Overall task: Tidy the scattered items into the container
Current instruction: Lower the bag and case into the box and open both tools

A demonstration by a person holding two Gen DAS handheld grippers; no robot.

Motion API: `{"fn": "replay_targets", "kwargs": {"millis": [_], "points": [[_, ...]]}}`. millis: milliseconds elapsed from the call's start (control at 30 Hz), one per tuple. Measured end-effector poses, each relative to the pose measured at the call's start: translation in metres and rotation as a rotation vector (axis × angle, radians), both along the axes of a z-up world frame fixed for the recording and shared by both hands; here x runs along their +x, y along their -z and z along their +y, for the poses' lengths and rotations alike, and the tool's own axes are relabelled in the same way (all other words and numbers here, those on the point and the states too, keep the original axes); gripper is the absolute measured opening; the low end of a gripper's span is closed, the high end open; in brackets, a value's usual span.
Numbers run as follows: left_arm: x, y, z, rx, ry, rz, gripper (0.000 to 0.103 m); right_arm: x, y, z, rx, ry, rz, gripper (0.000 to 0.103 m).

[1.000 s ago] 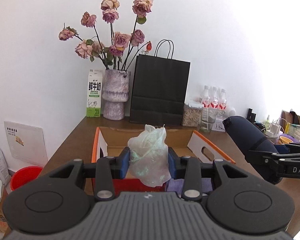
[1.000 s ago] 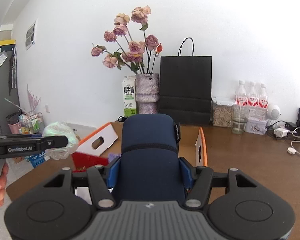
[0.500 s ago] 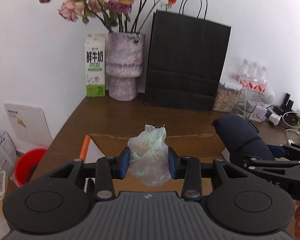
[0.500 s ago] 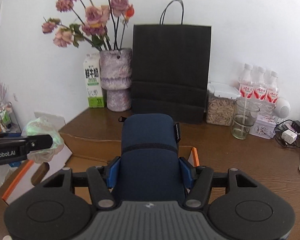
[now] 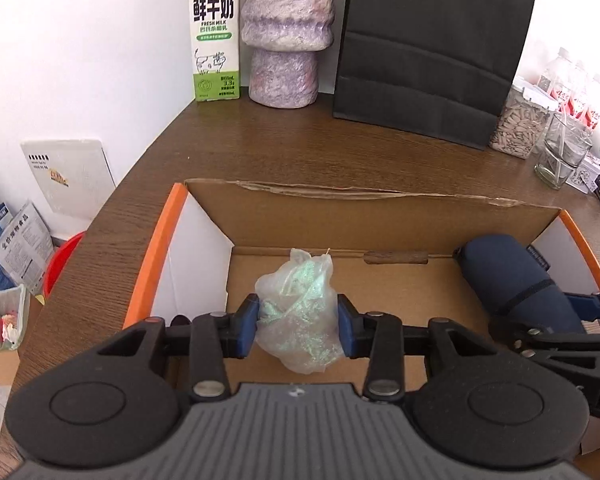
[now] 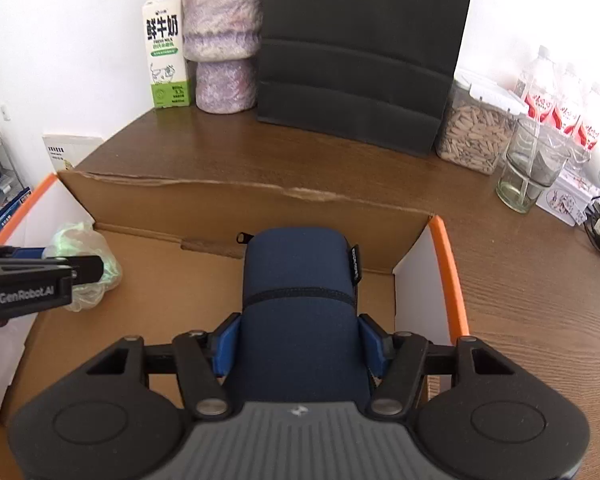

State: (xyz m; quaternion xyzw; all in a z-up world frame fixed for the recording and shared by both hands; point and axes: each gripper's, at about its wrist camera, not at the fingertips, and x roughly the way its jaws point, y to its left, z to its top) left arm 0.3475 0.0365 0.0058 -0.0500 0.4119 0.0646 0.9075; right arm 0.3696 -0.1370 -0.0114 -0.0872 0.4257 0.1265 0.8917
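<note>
Partly, the navy pouch (image 6: 298,300) hides the cardboard box (image 6: 204,200) floor.

Bag (image 5: 298,312), pouch (image 6: 300,300) — inside box (image 5: 380,216)

Both views are fisheye cameras mounted on hand-held grippers, each looking forward along its own two fingers and tilted steeply down into an open cardboard box (image 5: 380,216) on a wooden table (image 5: 284,148). The left view sits close above the box's left half; the right view sits close above its right half. They overlap widely — both take in the box's far wall, the milk carton (image 6: 165,46), the vase (image 6: 220,36) and the black paper bag (image 5: 432,48) against the white wall. Each camera also catches the other gripper at its edge.
</note>
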Motion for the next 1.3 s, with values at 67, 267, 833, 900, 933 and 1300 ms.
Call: {"fn": "replay_targets", "kwargs": {"millis": [67, 267, 833, 900, 933, 1300], "points": [[-0.002, -0.002, -0.004, 0.035, 0.017, -0.007, 0.055, 0.002, 0.004, 0.001, -0.005, -0.006, 0.031, 0.064], [-0.018, -0.017, -0.011, 0.086, 0.04, -0.103, 0.103, -0.008, -0.015, -0.008, 0.069, -0.002, -0.017, 0.098], [-0.075, -0.055, -0.013, 0.026, 0.079, -0.217, 0.103, -0.07, -0.065, -0.029, 0.146, -0.039, -0.168, 0.102], [-0.086, -0.06, -0.011, 0.011, 0.085, -0.24, 0.103, -0.084, -0.073, -0.034, 0.16, -0.05, -0.197, 0.102], [-0.092, -0.062, -0.01, 0.005, 0.087, -0.252, 0.103, -0.091, -0.076, -0.036, 0.162, -0.054, -0.213, 0.102], [-0.188, -0.067, 0.001, -0.056, 0.125, -0.397, 0.103, -0.186, -0.083, -0.071, 0.159, -0.064, -0.392, 0.103]]}}
